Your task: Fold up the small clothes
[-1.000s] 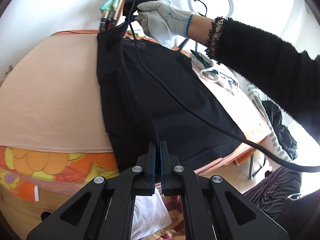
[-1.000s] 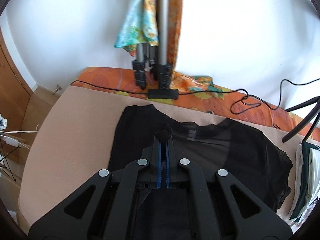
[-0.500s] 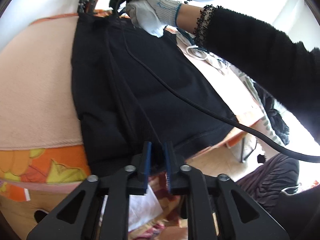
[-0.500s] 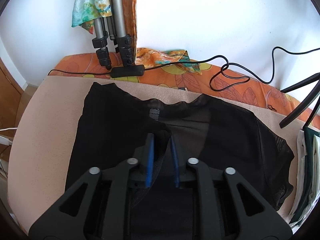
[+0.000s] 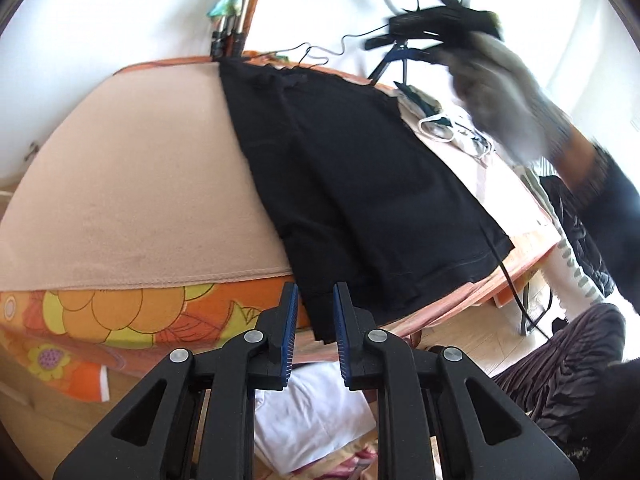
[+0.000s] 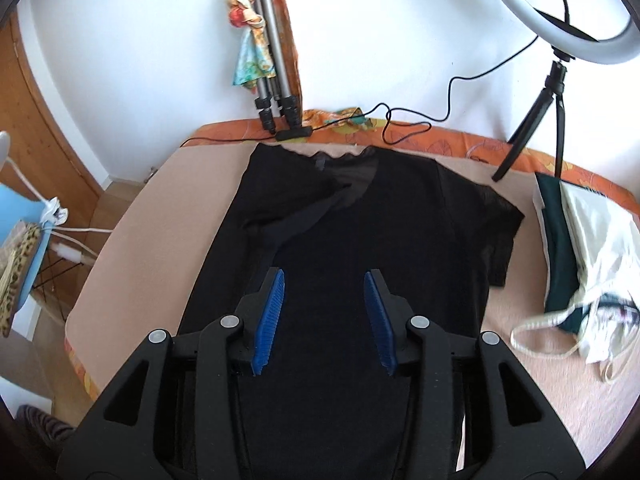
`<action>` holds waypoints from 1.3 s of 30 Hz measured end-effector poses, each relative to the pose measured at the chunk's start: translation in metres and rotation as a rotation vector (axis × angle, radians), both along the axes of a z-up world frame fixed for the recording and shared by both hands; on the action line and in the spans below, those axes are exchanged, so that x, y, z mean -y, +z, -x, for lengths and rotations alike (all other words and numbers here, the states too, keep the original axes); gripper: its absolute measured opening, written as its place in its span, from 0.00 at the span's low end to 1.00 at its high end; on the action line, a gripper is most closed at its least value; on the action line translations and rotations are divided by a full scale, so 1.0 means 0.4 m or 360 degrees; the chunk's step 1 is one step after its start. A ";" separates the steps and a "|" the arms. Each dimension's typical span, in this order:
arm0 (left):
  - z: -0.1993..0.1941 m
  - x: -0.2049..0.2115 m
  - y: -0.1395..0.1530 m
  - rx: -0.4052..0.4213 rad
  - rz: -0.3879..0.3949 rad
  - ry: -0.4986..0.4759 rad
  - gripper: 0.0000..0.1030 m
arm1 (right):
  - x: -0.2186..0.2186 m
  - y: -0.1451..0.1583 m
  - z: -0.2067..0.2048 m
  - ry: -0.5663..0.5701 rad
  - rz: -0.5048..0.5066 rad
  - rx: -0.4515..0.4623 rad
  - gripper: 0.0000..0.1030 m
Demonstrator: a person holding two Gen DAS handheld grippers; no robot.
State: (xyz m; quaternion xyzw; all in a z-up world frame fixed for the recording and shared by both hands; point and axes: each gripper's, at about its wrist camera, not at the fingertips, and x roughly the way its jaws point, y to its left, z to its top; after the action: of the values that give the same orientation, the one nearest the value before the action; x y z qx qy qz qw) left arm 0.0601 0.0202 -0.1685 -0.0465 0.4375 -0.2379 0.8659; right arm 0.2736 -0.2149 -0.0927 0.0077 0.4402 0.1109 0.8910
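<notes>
A black T-shirt [image 6: 360, 240] lies flat on the beige blanket [image 5: 140, 200], collar toward the wall. Its left sleeve is folded inward across the chest, while the other sleeve [image 6: 496, 232] is spread out. My right gripper [image 6: 324, 280] hovers over the shirt's middle. Its jaws are opening, with nothing held between them. My left gripper [image 5: 316, 296] is at the table's near edge. It stands slightly open at the hem corner [image 5: 320, 320], and the pads do not press on the cloth. In the left wrist view a blurred gloved hand [image 5: 500, 92] carries the right gripper at the upper right.
Tripod legs [image 6: 272, 92] lean on the wall behind the collar. A ring light [image 6: 560, 20] on a small stand and a black cable [image 6: 400, 120] are at the back. Folded green and white clothes [image 6: 568, 240] lie at the right. White cloth [image 5: 320, 400] lies below the table edge.
Both grippers went from shut to open and let go of the shirt. The right one pulled back from the collar and swung right. The sleeve now lies folded inward.
</notes>
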 end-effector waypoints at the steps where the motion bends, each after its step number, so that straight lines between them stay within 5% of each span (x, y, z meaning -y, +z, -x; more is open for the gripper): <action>1: 0.004 0.003 0.006 0.0026 -0.0015 0.0001 0.16 | 0.007 -0.002 0.050 0.0005 0.0006 0.0008 0.43; 5: 0.037 0.037 0.039 0.0163 -0.0087 -0.0059 0.16 | 0.077 -0.020 0.211 -0.0053 0.0013 0.0031 0.43; 14: 0.061 0.218 0.089 0.0294 -0.0081 -0.0271 0.16 | 0.302 -0.008 0.353 -0.0240 -0.0044 0.0047 0.43; 19: 0.074 0.394 0.087 0.0354 -0.0061 -0.0429 0.38 | 0.406 0.024 0.396 -0.0289 -0.0050 0.0096 0.43; 24: 0.100 0.569 0.066 0.0423 -0.0116 -0.0612 0.56 | 0.517 0.061 0.384 -0.0370 -0.0083 0.0121 0.43; 32: 0.052 0.711 -0.031 0.0390 -0.0369 -0.0627 0.57 | 0.609 0.110 0.232 -0.0310 -0.0135 0.0127 0.43; 34: 0.029 0.703 -0.043 0.0352 -0.0360 -0.0596 0.48 | 0.610 0.104 0.168 -0.0281 -0.0152 0.0112 0.43; 37: 0.005 0.684 -0.054 0.0326 -0.0285 -0.0568 0.06 | 0.601 0.075 0.055 -0.0228 -0.0176 0.0075 0.43; 39: -0.005 0.673 -0.052 0.0296 -0.0199 -0.0558 0.02 | 0.586 0.043 -0.034 -0.0211 -0.0193 0.0018 0.43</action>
State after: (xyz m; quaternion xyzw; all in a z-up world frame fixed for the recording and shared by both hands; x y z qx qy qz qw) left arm 0.0620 -0.2490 -0.1893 0.1064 0.3711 -0.3606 0.8491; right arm 0.2871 -0.4494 -0.0756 0.0901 0.4261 0.0783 0.8968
